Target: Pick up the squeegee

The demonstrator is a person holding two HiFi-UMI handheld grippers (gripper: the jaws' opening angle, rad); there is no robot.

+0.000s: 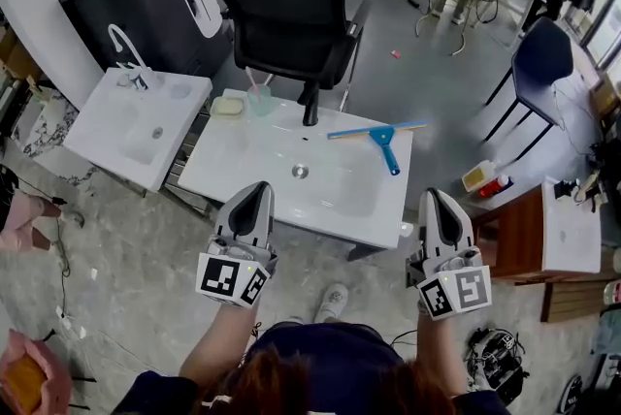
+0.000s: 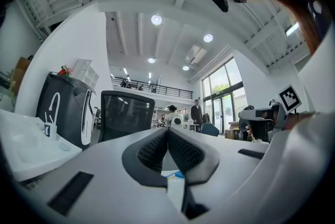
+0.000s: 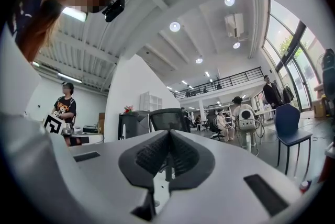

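nearest me, both claws hover at the near edge of the white bench (image 1: 233, 173). left claw (image 1: 258, 187) is shut w/ nothing in it, right claw (image 1: 433, 195) shut & empty too. the squeegee (image 1: 382, 138) lies flat at the bench's far right, blue handle pointing back toward the right claw, well apart from it. looks like the approach step, imo. next the right claw needs to open, reach fwd & close on the handle.

Blue squeegee (image 1: 381, 137) flat on white sink top (image 1: 233, 161), handle toward person.
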